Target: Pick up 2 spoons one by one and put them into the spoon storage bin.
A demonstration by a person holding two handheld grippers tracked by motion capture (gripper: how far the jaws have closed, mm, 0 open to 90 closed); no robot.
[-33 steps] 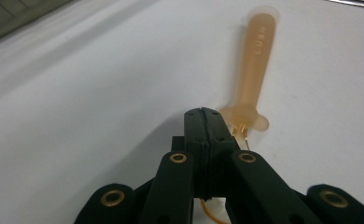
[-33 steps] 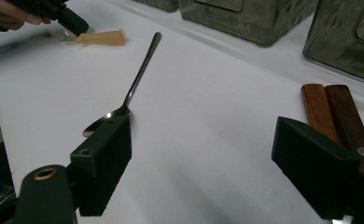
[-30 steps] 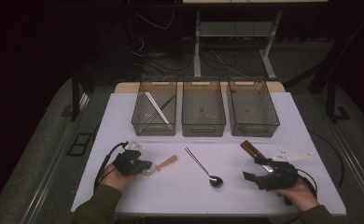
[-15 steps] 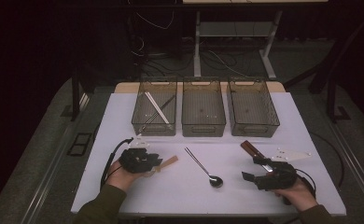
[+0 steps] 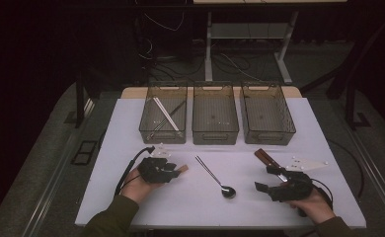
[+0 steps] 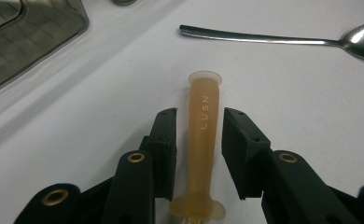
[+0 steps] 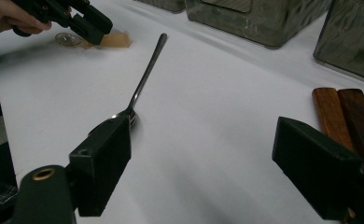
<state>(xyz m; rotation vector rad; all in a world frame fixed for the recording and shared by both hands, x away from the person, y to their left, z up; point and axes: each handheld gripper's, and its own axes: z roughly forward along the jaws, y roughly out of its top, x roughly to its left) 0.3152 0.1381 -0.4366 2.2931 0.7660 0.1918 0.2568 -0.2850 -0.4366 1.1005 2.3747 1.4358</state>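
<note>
Three bins are standing along the far side of the table in my high view; my left tongs are lying over the amber handle, my right tongs are gaping wide beside a wooden-handled tool, holding nothing.

Left gripper view: I'm seeing the amber handle lying flat between my jaws, which have just been opening; small gaps are showing each side. Spoon beyond.

Right gripper view: jaws are standing wide, spoon ahead.
</note>
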